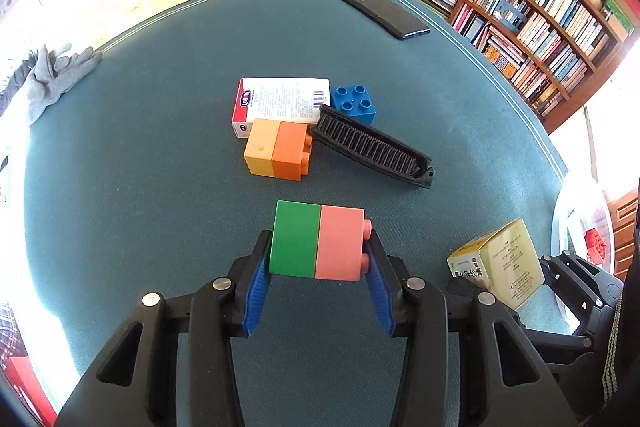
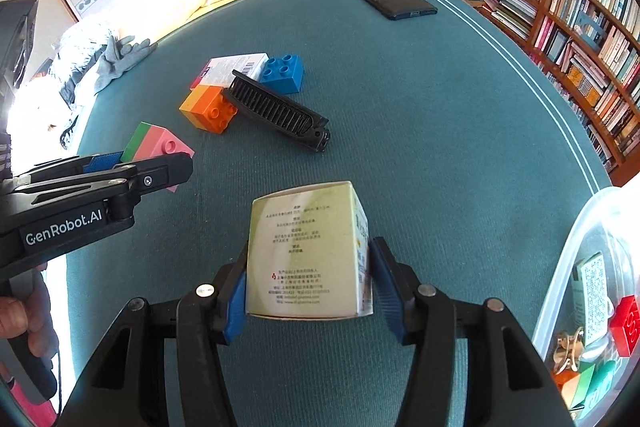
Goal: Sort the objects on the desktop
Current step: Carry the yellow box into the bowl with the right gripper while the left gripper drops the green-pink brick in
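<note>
A green-and-pink block (image 1: 318, 241), yellow-and-orange block (image 1: 276, 155), blue brick (image 1: 354, 103) and black comb (image 1: 372, 147) lie on teal cloth (image 1: 160, 167).

The clear plastic bin (image 2: 568, 267) is cut off by the right edge. Print on the medicine box (image 2: 304, 251) is too small to read. The white-and-red carton (image 1: 280, 103) is partly hidden behind the yellow-orange block stack (image 1: 276, 153).

"GenRobot.AI" stands in white letters on the black body of the left claw (image 2: 176, 169), seen from the right wrist view. The pale green box (image 2: 308, 251) carries printed Chinese lines, too small to read. The white-and-red box (image 1: 280, 105) near the bench's middle bears a barcode and fine print, also unreadable.
</note>
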Demonstrator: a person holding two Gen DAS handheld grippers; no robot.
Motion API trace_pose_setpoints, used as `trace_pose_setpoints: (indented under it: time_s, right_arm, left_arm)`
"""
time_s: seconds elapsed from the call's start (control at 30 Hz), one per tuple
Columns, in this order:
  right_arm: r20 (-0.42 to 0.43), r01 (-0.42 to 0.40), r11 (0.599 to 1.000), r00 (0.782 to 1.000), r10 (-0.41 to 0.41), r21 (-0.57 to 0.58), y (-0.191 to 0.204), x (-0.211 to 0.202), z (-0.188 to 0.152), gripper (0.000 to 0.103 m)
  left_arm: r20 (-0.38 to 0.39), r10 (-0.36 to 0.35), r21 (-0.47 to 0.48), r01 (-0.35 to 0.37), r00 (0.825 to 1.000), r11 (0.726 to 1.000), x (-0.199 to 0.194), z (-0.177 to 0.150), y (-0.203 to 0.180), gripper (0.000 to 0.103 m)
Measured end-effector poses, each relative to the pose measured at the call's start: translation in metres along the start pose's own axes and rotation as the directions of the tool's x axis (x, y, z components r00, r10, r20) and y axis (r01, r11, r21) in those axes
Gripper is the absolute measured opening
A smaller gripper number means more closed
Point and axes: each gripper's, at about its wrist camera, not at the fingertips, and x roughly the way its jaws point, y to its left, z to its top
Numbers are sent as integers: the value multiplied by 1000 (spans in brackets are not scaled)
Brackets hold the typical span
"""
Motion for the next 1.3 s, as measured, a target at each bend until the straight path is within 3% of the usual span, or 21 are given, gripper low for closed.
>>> trace_pose_setpoints:
  time_s: [0.8,1.3]
  right_arm:
    - [91,42,992,994,-53,119,-80,-72,-38,59]
    - [134,110,965,980,-145,240,-157,-115,-70,59]
  left_arm:
    - [29,-28,130,24,999,991,-24,-14,-103,47]
    - [42,-115,251,101,993,963,-32,-22,-196,47]
